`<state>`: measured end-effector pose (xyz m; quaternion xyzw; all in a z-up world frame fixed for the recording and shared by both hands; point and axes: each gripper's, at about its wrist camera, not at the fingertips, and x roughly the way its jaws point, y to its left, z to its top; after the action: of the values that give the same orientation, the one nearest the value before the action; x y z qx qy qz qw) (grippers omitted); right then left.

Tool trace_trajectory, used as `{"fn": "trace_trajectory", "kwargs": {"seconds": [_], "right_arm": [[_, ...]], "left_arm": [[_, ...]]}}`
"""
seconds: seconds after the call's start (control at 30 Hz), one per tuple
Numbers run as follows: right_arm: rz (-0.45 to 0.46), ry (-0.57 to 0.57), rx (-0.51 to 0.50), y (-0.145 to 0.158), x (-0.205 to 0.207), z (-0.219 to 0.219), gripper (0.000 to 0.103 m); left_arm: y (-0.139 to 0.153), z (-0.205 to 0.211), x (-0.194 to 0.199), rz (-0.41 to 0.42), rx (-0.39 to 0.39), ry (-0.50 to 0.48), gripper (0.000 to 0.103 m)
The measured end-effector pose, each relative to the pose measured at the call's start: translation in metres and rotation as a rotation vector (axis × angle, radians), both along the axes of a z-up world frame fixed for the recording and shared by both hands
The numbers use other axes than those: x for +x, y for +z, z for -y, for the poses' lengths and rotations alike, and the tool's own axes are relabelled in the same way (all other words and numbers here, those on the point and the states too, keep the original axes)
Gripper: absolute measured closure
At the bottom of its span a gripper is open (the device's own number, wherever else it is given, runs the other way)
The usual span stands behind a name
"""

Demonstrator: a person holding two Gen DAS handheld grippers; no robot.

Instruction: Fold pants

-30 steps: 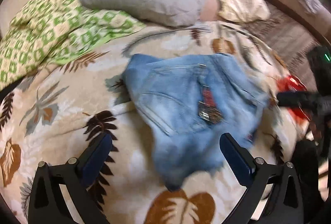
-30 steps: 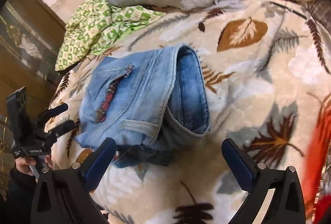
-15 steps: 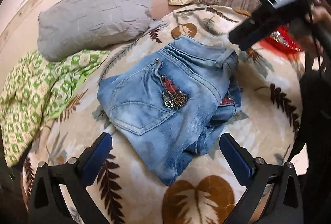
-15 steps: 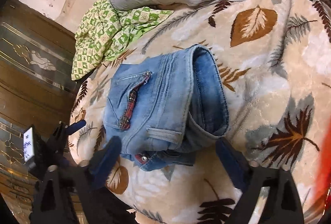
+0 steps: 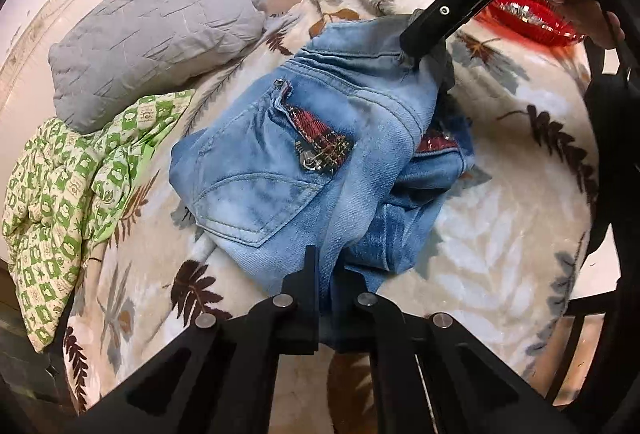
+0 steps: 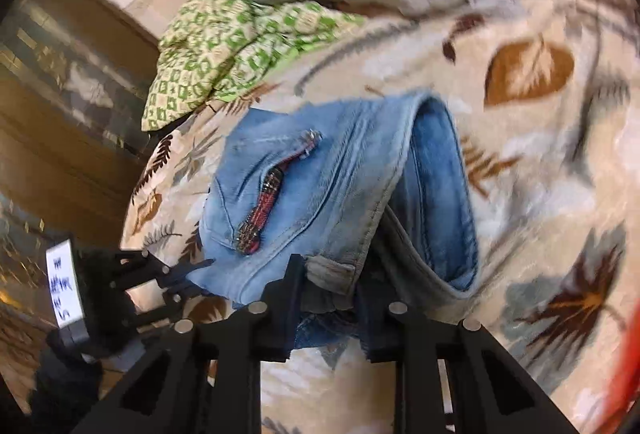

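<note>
The light blue jeans [image 5: 320, 161] lie bunched on a leaf-patterned blanket [image 5: 500, 234], back pocket and a red plaid zipper patch facing up. My left gripper [image 5: 326, 298] is shut on the near edge of the jeans. My right gripper [image 6: 332, 310] is shut on the waistband corner of the jeans [image 6: 320, 201]. In the left wrist view the right gripper [image 5: 424, 45] pinches the far waistband. In the right wrist view the left gripper [image 6: 188, 274] holds the opposite edge.
A grey quilted pillow [image 5: 160, 29] and a green patterned cloth [image 5: 72, 185] lie at the far left of the bed. A red object [image 5: 528, 17] sits at the far right. A brown wooden panel [image 6: 60, 121] stands beside the bed.
Both grippers were open and off the jeans. Now both have moved in and closed on opposite edges of the jeans.
</note>
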<state>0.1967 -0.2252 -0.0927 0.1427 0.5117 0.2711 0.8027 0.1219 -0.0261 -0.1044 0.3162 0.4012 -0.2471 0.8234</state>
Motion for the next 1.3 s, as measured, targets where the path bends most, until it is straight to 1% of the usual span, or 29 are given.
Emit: {"fn": "trace_trajectory", "kwargs": {"seconds": [0.07, 0.1, 0.13, 0.17, 0.2, 0.23, 0.3, 0.37, 0.47, 0.57, 0.6, 0.63, 0.67, 0.7, 0.73, 0.8, 0.83, 0.87, 0.9, 0.93, 0.97, 1.0, 1.1, 1.17, 1.2, 1.27, 1.3], "right_arm": [[0.017, 0.006, -0.022, 0.005, -0.002, 0.002, 0.080], [0.025, 0.013, -0.047, 0.005, -0.002, 0.003, 0.083], [0.019, 0.015, -0.060, 0.002, -0.002, 0.005, 0.084], [0.012, 0.017, -0.073, -0.002, -0.003, 0.006, 0.089], [0.001, 0.015, -0.130, -0.012, -0.003, 0.006, 0.089], [-0.009, 0.028, -0.142, -0.022, -0.004, 0.007, 0.089], [-0.050, 0.019, -0.108, -0.038, -0.003, 0.010, 0.089], [-0.043, 0.007, -0.100, -0.040, -0.003, 0.011, 0.089], [-0.027, 0.011, -0.124, -0.040, -0.005, 0.010, 0.089], [-0.024, 0.006, -0.121, -0.038, -0.007, 0.009, 0.089], [-0.014, 0.001, -0.112, -0.034, -0.009, 0.010, 0.087], [-0.003, -0.004, -0.106, -0.031, -0.012, 0.011, 0.083], [0.013, -0.013, -0.103, -0.023, -0.014, 0.014, 0.079], [0.017, -0.018, -0.105, -0.018, -0.014, 0.017, 0.068], [0.025, -0.028, -0.103, -0.012, -0.015, 0.020, 0.046], [0.059, -0.074, -0.071, 0.004, -0.009, 0.031, 0.019], [0.071, -0.099, -0.057, 0.010, -0.004, 0.037, 0.019], [0.070, -0.109, -0.051, 0.013, 0.001, 0.039, 0.019], [0.061, -0.118, -0.041, 0.015, 0.011, 0.040, 0.019], [0.054, -0.127, -0.030, 0.015, 0.018, 0.043, 0.019], [0.039, -0.144, -0.013, 0.012, 0.030, 0.042, 0.019], [0.019, -0.151, -0.005, 0.009, 0.039, 0.042, 0.019], [-0.037, -0.162, 0.012, -0.003, 0.063, 0.038, 0.019], [-0.062, -0.172, 0.020, -0.011, 0.074, 0.036, 0.020], [-0.077, -0.173, 0.028, -0.016, 0.081, 0.034, 0.020], [-0.094, -0.169, 0.048, -0.023, 0.091, 0.031, 0.020], [-0.101, -0.162, 0.049, -0.026, 0.097, 0.027, 0.021]], "left_arm": [[0.004, -0.004, 0.000, -0.008, -0.039, 0.002, 0.099], [0.004, -0.006, 0.000, -0.012, -0.052, 0.006, 0.099], [0.001, -0.009, 0.001, -0.027, -0.068, 0.014, 0.099], [-0.002, -0.011, 0.003, -0.048, -0.077, 0.025, 0.098], [-0.011, -0.015, 0.006, -0.092, -0.101, 0.033, 0.098], [-0.018, -0.015, 0.008, -0.116, -0.107, 0.037, 0.098], [-0.029, -0.017, 0.011, -0.150, -0.127, 0.055, 0.098], [-0.031, -0.019, 0.015, -0.168, -0.156, 0.074, 0.098], [-0.031, -0.024, 0.018, -0.193, -0.187, 0.093, 0.097], [-0.026, -0.024, 0.015, -0.175, -0.195, 0.096, 0.089], [-0.020, -0.025, 0.011, -0.163, -0.198, 0.095, 0.063], [-0.012, -0.027, 0.009, -0.158, -0.202, 0.103, 0.022], [-0.003, -0.031, 0.008, -0.140, -0.210, 0.114, 0.010], [0.007, -0.036, 0.006, -0.101, -0.236, 0.126, 0.006], [0.019, -0.042, 0.009, -0.085, -0.257, 0.137, 0.006], [0.039, -0.055, 0.027, -0.079, -0.304, 0.200, 0.006], [0.045, -0.060, 0.037, -0.079, -0.326, 0.232, 0.006], [0.051, -0.067, 0.054, -0.090, -0.356, 0.289, 0.006], [0.052, -0.072, 0.062, -0.101, -0.376, 0.319, 0.006], [0.054, -0.078, 0.081, -0.124, -0.406, 0.373, 0.006], [0.054, -0.081, 0.093, -0.141, -0.419, 0.415, 0.006], [0.053, -0.085, 0.113, -0.168, -0.443, 0.469, 0.006], [0.044, -0.084, 0.154, -0.235, -0.468, 0.562, 0.007], [0.037, -0.078, 0.174, -0.267, -0.467, 0.583, 0.007], [0.032, -0.074, 0.185, -0.284, -0.454, 0.589, 0.007], [0.019, -0.063, 0.203, -0.310, -0.405, 0.584, 0.007], [0.016, -0.060, 0.206, -0.316, -0.390, 0.581, 0.007]]}}
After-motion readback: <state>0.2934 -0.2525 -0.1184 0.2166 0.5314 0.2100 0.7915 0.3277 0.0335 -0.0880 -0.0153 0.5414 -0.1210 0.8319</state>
